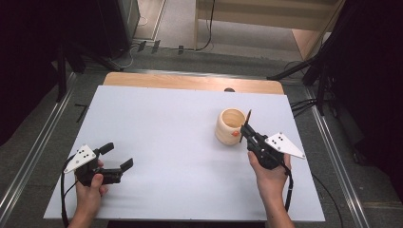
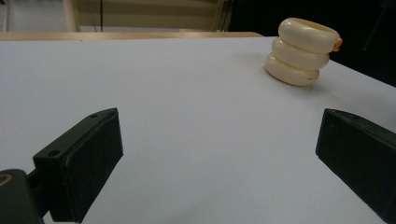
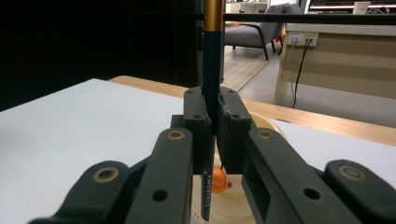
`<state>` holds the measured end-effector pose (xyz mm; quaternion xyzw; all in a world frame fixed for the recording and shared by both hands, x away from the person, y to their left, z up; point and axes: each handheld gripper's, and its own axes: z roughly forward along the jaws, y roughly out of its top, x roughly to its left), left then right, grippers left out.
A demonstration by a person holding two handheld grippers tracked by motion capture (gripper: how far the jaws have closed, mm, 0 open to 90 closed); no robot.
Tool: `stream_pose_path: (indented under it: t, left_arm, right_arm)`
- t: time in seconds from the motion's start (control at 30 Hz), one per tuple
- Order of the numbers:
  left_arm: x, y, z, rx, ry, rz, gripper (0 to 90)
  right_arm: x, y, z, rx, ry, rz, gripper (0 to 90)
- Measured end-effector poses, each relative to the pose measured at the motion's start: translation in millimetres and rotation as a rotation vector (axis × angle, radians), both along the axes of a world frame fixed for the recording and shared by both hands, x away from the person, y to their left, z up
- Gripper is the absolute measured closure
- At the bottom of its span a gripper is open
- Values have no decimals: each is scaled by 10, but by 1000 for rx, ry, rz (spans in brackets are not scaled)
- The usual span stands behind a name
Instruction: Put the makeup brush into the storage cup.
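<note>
Cream-coloured and ribbed in three stacked rings, the holder cup [image 1: 230, 126] stands upright right of centre in the high view, on the white table sheet [image 1: 166, 137], with a small orange knob [image 1: 235, 134] on the side facing the lower edge of the frame. Right gripper [image 1: 245, 129], held in a hand [image 1: 269, 176] entering from the lower right, sits just beside the cup's right flank; its jaws are clenched on a dark pencil [image 1: 246, 124], which stands nearly upright and slightly tilted, its upper end rising past the cup's rim. In the right gripper view the pencil [image 3: 213, 84] runs vertically through the centre of the frame, pinched between the two black jaws, with a gold band [image 3: 214, 14] at the top and printed lettering near the bottom; the orange knob [image 3: 218, 178] and the cup's pale rim [image 3: 261, 123] lie directly behind and below the jaws. Whether the pencil's lower end touches the cup cannot be determined. Left gripper [image 1: 117, 156], at the lower left of the high view, is released, jaws spread wide and grasping nothing, well apart from the cup. In the left gripper view the cup [image 2: 301, 51] appears at upper right, beyond the parted jaws.
</note>
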<state>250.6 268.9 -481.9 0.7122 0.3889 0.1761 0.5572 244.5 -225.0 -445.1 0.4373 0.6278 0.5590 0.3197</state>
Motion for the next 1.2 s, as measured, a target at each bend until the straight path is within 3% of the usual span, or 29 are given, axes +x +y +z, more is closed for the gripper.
stream_pose_path:
  t: [0.2,0.5,1.2]
  left_arm:
    - [6,22,-2,-12,2,10,13]
    - [5,-22,-15,14,-2,8,14]
    - [8,13,-16,-21,-1,-9,13]
  right_arm:
    - [42,-17,70,17,-7,0,844]
    - [109,-22,107,27,-11,-8,844]
    - [308,30,216,21,-27,-14,844]
